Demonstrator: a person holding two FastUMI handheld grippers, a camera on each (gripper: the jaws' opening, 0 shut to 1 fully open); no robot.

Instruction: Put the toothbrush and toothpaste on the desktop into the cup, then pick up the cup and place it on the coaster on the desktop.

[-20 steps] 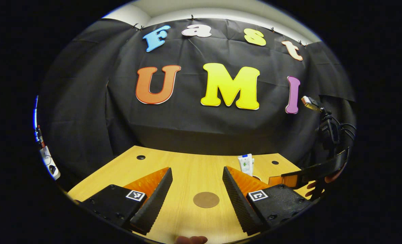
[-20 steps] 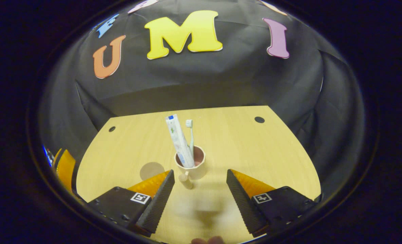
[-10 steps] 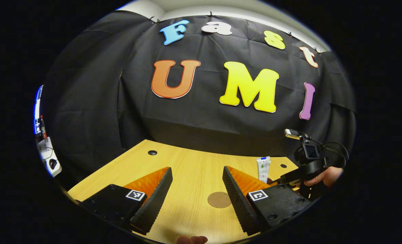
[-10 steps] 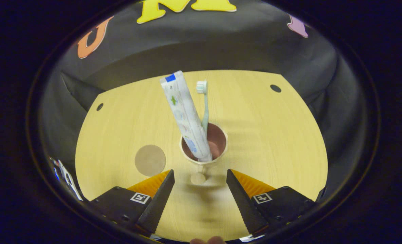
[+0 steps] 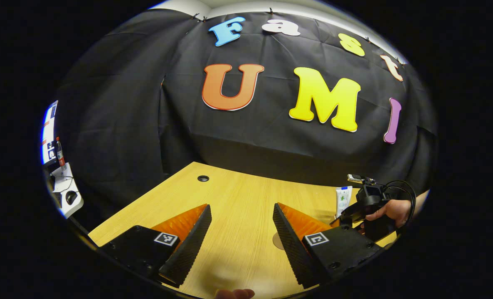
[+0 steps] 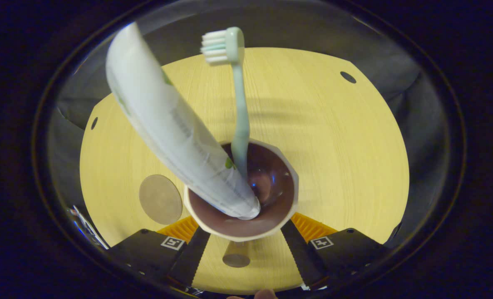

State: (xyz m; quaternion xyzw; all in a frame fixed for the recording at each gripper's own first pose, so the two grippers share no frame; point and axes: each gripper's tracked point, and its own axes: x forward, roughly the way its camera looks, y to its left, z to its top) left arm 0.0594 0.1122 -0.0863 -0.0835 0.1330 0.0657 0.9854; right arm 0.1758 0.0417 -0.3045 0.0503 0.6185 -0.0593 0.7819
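Right tool (image 6: 240, 243): fingers spread wide, flanking the cup's handle without pressing it.
Cup (image 6: 234, 232): upright on the surface (image 6: 334, 145), toothpaste (image 6: 167, 128) leaning toward 11 o'clock, toothbrush (image 6: 238, 104) upright (bristles up).
Coaster (image 6: 160, 199): at 9 o'clock, just beside the cup.
Left tool (image 5: 240, 236): open, empty, above the surface.

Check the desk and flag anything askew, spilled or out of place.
Nothing stands out. The toothpaste and toothbrush both stand in the cup, the tube leaning on the rim. The coaster lies bare beside the cup. The right gripper straddles the cup's handle. No spill shows on the desk.
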